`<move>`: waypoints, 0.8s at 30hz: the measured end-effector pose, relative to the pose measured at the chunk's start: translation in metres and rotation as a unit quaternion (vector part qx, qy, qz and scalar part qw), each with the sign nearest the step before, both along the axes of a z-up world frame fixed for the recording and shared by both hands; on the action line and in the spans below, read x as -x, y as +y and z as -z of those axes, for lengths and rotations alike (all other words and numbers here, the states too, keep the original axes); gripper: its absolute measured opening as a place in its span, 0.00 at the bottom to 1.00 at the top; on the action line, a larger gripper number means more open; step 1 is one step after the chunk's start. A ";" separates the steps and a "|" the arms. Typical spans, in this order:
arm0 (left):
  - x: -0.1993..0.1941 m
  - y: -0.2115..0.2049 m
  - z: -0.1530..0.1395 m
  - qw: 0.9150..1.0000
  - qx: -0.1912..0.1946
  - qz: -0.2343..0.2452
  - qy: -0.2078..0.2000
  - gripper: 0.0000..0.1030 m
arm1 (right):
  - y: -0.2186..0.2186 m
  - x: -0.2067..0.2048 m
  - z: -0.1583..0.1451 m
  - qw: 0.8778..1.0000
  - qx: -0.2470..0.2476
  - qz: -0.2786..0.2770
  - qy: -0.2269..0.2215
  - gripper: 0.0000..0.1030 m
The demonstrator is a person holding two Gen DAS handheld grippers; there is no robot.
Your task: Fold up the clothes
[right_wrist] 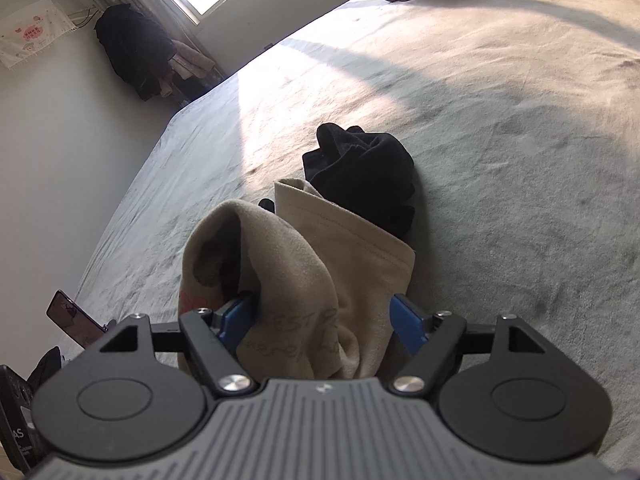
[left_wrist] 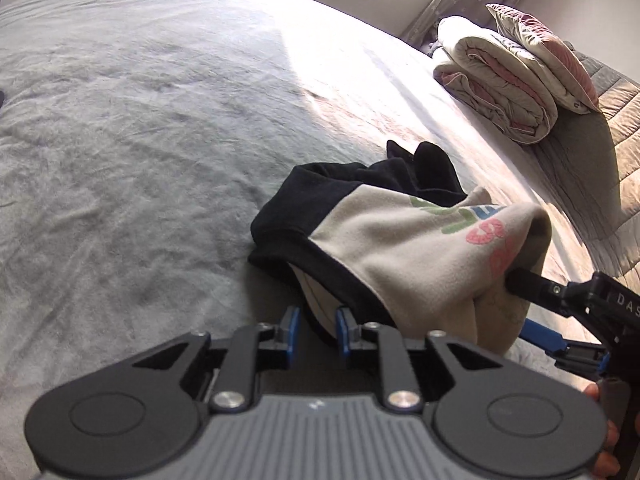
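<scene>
Both grippers sit at the near end of the garment. Left gripper (left_wrist: 317, 325) has its blue pads (left_wrist: 343, 322) a narrow gap apart, with the black-trimmed edge of the sweatshirt (left_wrist: 384, 236) running between them; whether the pads actually pinch the cloth cannot be told. Right gripper (right_wrist: 324, 320) has its pads (right_wrist: 404, 320) spread wide, and a bunched beige fold of the sweatshirt fills the space between them, draped over the left pad without being clamped. In the left wrist view one black finger of that right gripper (left_wrist: 532, 282) is tucked under the beige cloth beside pink and green printed letters.

The sweatshirt is beige with black sleeves and hem. It lies crumpled on the grey bed (left_wrist: 140, 140), its near end lifted by the tools and its black part (right_wrist: 360, 172) heaped on the sheet at the far end. A band of sunlight crosses the bed beyond the sweatshirt.

Well beyond the sweatshirt, at the bed's far edge, a folded quilt (left_wrist: 492, 80) carries a pillow (left_wrist: 548, 56). A hand (left_wrist: 604, 440) shows behind the right gripper.
</scene>
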State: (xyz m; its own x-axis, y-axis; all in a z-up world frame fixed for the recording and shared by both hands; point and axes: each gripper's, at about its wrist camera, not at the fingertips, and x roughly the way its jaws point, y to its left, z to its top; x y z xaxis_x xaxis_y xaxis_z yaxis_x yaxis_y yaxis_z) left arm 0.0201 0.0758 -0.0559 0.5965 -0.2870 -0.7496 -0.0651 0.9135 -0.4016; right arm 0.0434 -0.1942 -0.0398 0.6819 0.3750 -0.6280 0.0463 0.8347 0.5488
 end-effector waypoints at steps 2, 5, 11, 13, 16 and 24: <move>0.004 -0.006 0.001 1.000 0.010 0.013 0.001 0.54 | -0.002 -0.002 0.000 1.000 0.002 0.001 0.000 0.78; 0.009 -0.015 0.000 0.999 0.024 0.040 -0.007 0.70 | -0.004 -0.003 0.002 1.000 0.003 0.003 0.001 0.82; 0.015 -0.044 0.004 0.994 0.027 0.101 -0.023 0.83 | -0.006 -0.009 0.010 1.000 -0.007 0.001 0.001 0.88; 0.012 -0.054 0.011 0.994 0.010 0.108 -0.022 0.84 | -0.006 -0.011 0.012 1.000 -0.010 0.001 0.001 0.89; 0.003 -0.061 0.028 0.995 -0.010 0.097 -0.014 0.83 | -0.006 -0.015 0.016 1.000 -0.015 0.000 0.001 0.90; -0.010 -0.062 0.037 0.993 -0.060 0.068 -0.073 0.27 | -0.005 -0.028 0.026 1.000 -0.012 0.007 -0.001 0.95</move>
State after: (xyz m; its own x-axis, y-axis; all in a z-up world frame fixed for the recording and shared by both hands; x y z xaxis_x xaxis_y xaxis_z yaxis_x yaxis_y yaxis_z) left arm 0.0304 0.0140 -0.0929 0.6634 -0.2866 -0.6912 0.1134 0.9516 -0.2858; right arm 0.0709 -0.1994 -0.0662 0.6887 0.3807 -0.6171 0.0569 0.8201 0.5694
